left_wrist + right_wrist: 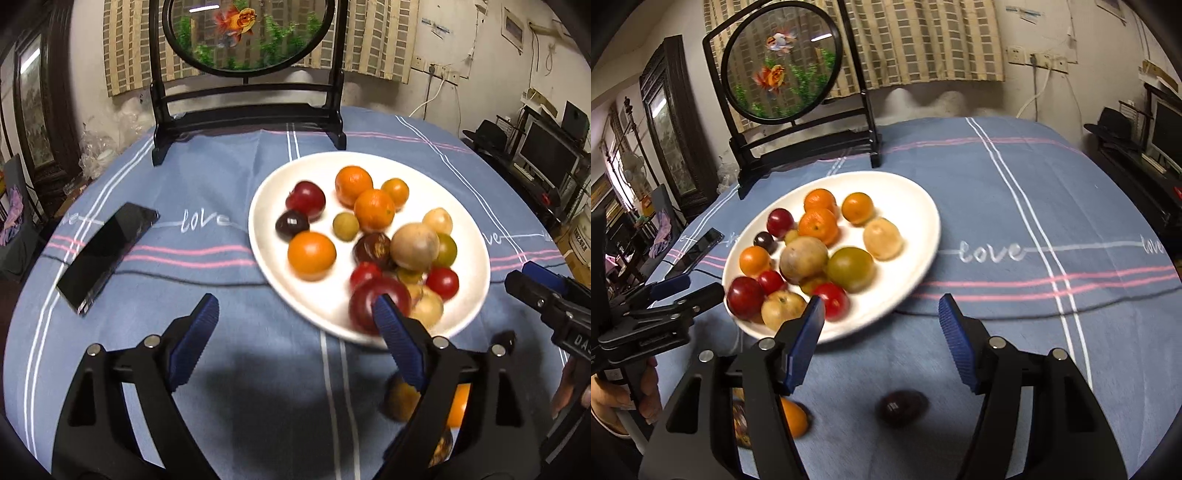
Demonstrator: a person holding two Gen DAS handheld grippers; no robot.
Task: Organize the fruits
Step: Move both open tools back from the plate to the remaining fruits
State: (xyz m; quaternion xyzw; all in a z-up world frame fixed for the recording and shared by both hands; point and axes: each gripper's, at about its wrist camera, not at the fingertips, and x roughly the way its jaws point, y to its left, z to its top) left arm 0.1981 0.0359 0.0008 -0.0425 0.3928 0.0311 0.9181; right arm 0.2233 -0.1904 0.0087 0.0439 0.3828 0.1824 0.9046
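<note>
A dim room with cream walls, a checked curtain and shelves of electronics at 3 o'clock surrounds the tabletop, which is covered by a blue cloth with white and pink stripes and the word "love" [991, 253]. At 12 o'clock on the cloth stands a black wooden frame holding a round goldfish screen [245, 33]. A black rectangular phone [105, 253] lies at 9 o'clock in the left wrist view, well apart from the dish.

The large white oval plate [266, 243] sits mid-cloth and carries the fruit: orange tangerines [373, 209], dark red plums [306, 200], pale tan round fruits [414, 246], an olive-green fruit [850, 268] and small red tomatoes [442, 283], crowded toward the plate's 5 o'clock side in the left wrist view.

Off the plate, on the cloth near the cameras, lie a dark purple plum [902, 408] and an orange tangerine [794, 419], the latter partly hidden behind a finger.

The left gripper [297, 314] has its fingers spread wide, holding nothing, one blue pad overlapping the plate's near rim. The right gripper [882, 321] is likewise spread wide and empty, hovering over the cloth just beside the plate
</note>
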